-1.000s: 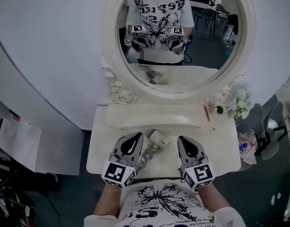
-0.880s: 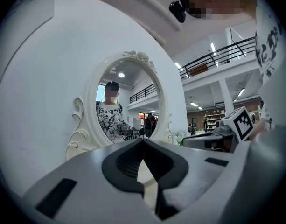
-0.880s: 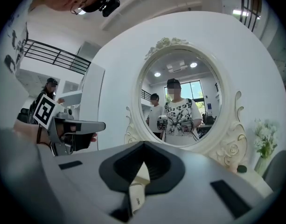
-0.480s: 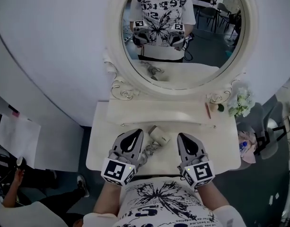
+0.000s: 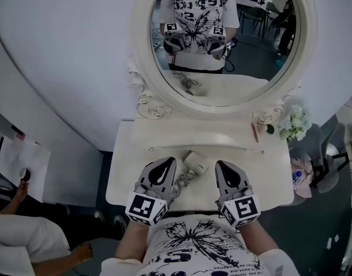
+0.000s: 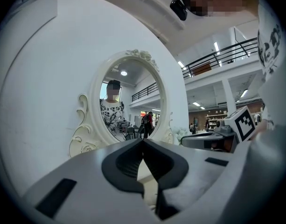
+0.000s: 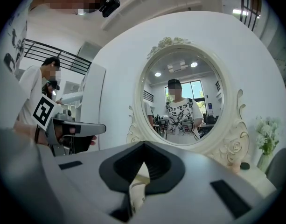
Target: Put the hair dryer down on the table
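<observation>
Hair dryer lies flat on the table, set down between our two grippers and gripped by neither. Nearest us are the marker cubes on the grippers, over the table's front edge. Our left gripper is clenched with its tips together, and its own view shows the dark pads meeting at a point with nothing between them. Our right gripper is clenched too (its view shows only a pale sliver through the gap below the joined tips, and we cannot tell what that is).

The cord lies in a loose tangle just beside the left gripper, running up to the hair dryer. We cannot tell whether the cord touches the gripper.

Beyond the hair dryer a raised shelf runs along the back of the table. A thin pink stick lies on the shelf's right end, with flowers near it at the table's right corner.

Farthest stands the oval mirror in its carved white frame. It reflects us holding both grippers, and the dryer on the tabletop.

Off to the lower left, well apart from the table, a person's arm shows.
</observation>
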`<state>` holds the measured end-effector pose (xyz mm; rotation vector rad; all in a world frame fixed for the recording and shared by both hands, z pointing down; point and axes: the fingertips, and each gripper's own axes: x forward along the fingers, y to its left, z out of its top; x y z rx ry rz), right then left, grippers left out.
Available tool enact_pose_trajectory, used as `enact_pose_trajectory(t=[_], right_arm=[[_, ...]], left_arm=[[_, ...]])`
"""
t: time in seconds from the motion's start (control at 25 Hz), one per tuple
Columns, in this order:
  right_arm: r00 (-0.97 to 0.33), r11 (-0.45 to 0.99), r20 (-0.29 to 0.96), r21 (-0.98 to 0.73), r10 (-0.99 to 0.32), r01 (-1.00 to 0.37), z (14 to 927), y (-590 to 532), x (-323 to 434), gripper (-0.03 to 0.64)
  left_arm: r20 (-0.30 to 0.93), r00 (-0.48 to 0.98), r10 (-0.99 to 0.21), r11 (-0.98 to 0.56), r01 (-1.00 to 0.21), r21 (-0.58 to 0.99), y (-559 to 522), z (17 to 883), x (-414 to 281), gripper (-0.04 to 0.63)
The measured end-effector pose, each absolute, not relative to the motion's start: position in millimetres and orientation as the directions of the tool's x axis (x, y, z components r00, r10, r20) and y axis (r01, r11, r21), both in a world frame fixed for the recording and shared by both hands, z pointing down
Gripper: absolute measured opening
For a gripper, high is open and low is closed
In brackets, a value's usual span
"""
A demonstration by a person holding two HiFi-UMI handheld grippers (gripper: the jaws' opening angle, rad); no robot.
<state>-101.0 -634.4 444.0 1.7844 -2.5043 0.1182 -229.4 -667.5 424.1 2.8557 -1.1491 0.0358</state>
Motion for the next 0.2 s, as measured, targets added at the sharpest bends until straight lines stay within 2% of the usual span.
enact_pose_trajectory(t=[0.2], right_arm=[[-0.330,0.329,0.095,-0.026,-0.939,-0.944,444.8,-637.1,-102.7,0.017]], left_arm=[[0.043,0.721,-0.691,-0.718,-0.693,0.064,-670.7,422.6,-229.9,0.021]])
